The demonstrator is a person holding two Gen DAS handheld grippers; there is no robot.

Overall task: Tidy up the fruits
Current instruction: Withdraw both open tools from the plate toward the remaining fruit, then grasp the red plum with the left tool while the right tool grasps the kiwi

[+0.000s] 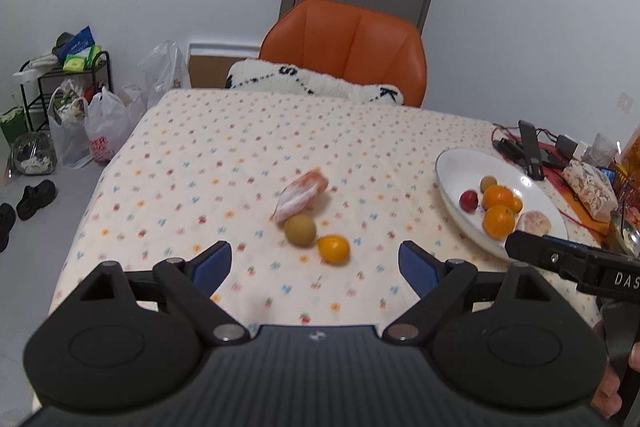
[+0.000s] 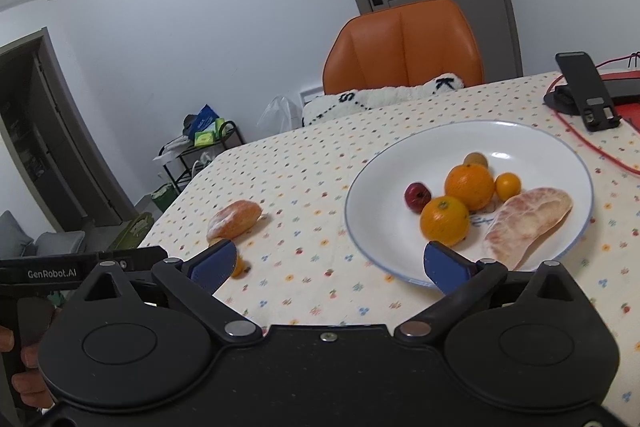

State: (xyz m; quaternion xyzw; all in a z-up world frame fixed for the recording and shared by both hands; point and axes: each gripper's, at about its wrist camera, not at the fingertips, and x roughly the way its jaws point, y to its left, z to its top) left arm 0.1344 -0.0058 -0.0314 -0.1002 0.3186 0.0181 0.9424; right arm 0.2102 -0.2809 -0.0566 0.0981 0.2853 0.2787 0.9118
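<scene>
1. Two views apply. In the left wrist view, your left gripper [image 1: 315, 265] hangs above the dotted tablecloth [image 1: 200, 163] with its jaws spread wide and nothing between them. Three loose fruits lie ahead of it near the middle of the table: a peeled pomelo segment [image 1: 301, 194], a brownish round fruit [image 1: 300, 230] touching its near end, and a small yellow-orange fruit [image 1: 333, 249] just beside that one. The white plate [image 1: 456, 167] sits to the right, holding more fruit.
2. In the right wrist view, your right gripper [image 2: 330, 265] is also wide open and empty, poised over the near rim of the white plate [image 2: 372, 179]. On the plate lie two oranges [image 2: 470, 186], a small red fruit [image 2: 417, 195], a small yellow fruit [image 2: 508, 185], a brownish fruit [image 2: 476, 159] and a peeled pomelo segment [image 2: 526, 223]. The loose pomelo segment [image 2: 234, 219] lies on the cloth to the left.
</scene>
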